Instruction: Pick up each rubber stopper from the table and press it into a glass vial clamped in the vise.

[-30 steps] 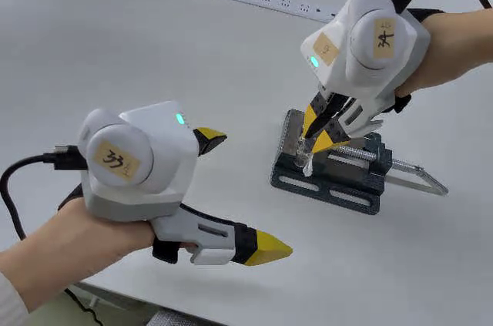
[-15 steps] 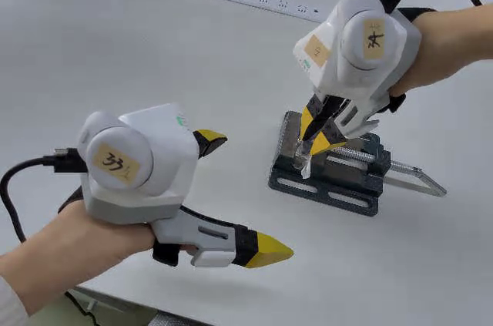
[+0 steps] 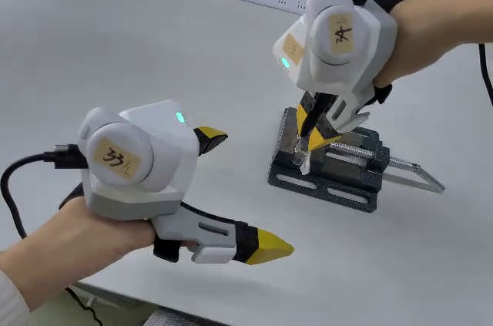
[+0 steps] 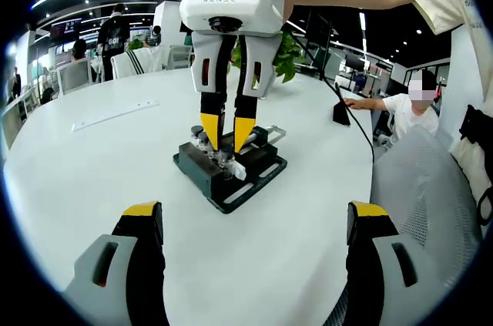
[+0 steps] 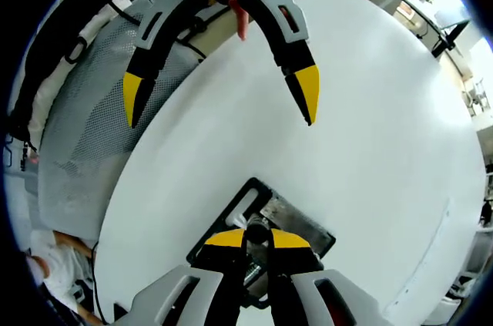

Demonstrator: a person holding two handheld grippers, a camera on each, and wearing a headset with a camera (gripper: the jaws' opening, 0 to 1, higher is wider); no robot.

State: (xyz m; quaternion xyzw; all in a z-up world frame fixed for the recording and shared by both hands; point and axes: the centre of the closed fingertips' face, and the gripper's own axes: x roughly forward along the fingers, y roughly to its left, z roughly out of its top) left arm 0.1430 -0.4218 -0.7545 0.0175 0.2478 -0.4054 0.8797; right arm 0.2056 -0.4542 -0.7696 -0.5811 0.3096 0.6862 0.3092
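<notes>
Vials (image 4: 212, 147) in the vise (image 4: 258, 168) look stoppered. The right gripper (image 4: 225, 132), jaws narrow, sits atop one. The left gripper (image 3: 245, 191) hangs wide, empty.

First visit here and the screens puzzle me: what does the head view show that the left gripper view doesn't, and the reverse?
Head view: the person's hand wrapped around the body of the white left claw. Left gripper view: the room behind, with a green leafy plant and a seated person. Both: the right claw, yellow tips close together, over clear glass vials in the black metal vise on the white table.
</notes>
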